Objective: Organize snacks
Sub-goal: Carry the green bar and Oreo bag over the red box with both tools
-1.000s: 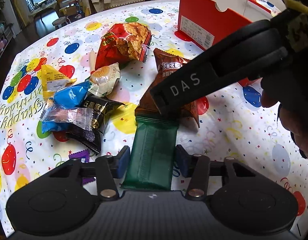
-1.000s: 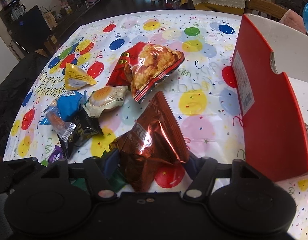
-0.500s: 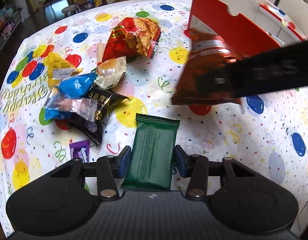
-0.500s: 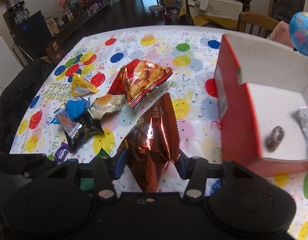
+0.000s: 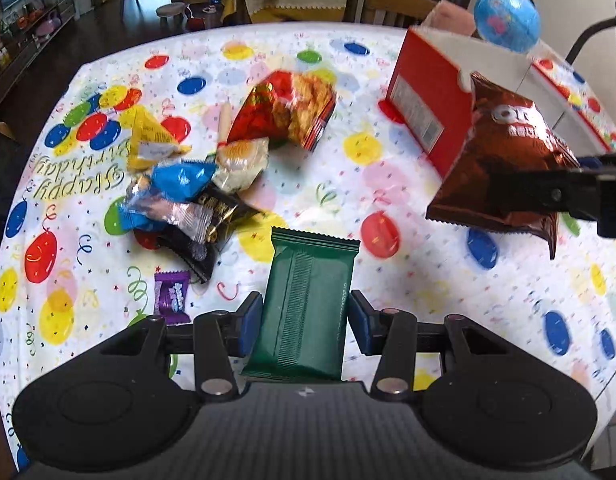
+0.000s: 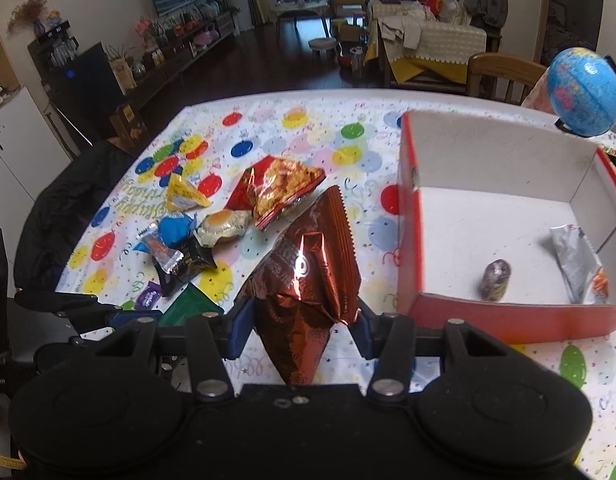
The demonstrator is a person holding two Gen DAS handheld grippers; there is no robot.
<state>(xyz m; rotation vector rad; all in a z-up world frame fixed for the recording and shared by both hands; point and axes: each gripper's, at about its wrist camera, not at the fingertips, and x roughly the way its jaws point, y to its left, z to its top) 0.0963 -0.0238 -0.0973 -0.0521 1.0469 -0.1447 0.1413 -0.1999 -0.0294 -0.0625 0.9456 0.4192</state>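
Note:
My right gripper point(image 6: 304, 328) is shut on a shiny brown snack bag point(image 6: 308, 276) and holds it in the air, left of the red box point(image 6: 412, 240). The same bag point(image 5: 500, 172) shows at the right of the left wrist view, level with the box's red wall point(image 5: 420, 116). My left gripper point(image 5: 306, 322) is shut on a green packet point(image 5: 306, 300), held just above the tablecloth. The box holds a small dark candy point(image 6: 497, 280) and a silver wrapper point(image 6: 578, 264).
A big red chip bag point(image 5: 288, 112), a yellow packet point(image 5: 150, 142), a pale bun packet point(image 5: 242, 162), blue point(image 5: 180, 178), black point(image 5: 206, 228) and purple point(image 5: 171, 296) snacks lie on the balloon tablecloth point(image 5: 388, 312). A blue globe point(image 6: 584, 92) stands behind the box.
My right gripper has lifted the brown bag off the table and carried it right toward the red box. My left gripper has raised the green packet slightly.

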